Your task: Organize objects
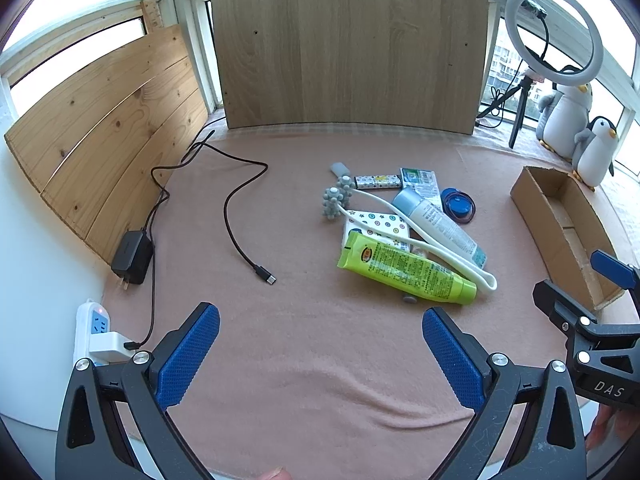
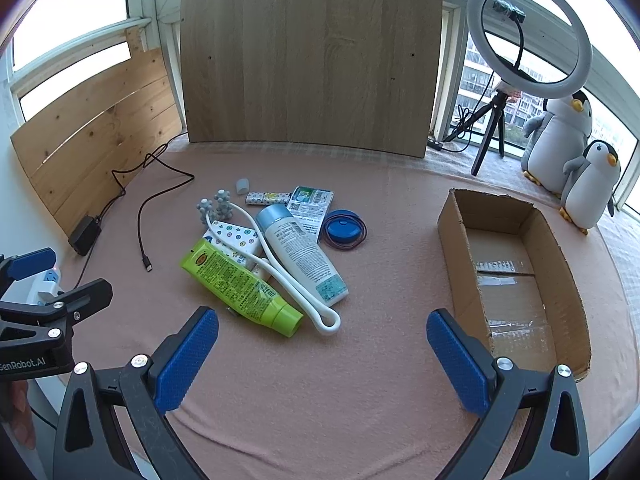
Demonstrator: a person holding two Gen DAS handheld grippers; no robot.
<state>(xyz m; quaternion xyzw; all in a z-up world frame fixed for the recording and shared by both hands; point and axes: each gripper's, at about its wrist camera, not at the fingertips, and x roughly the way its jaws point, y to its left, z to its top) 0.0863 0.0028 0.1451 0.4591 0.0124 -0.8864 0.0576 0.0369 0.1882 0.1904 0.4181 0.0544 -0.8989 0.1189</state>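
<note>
A pile lies mid-table: a lime-green tube, a white bottle with a pale blue cap, a white massager with grey knobbed balls, a patterned white box, a blue round lid on hair ties, a green-white packet and a small patterned stick. An open cardboard box holds nothing, to the right. My left gripper and right gripper hover open near the front edge, short of the pile.
A black USB cable and charger lie at the left by a power strip. Wooden boards stand behind the table. A ring light on a tripod and two penguin plush toys stand at the back right.
</note>
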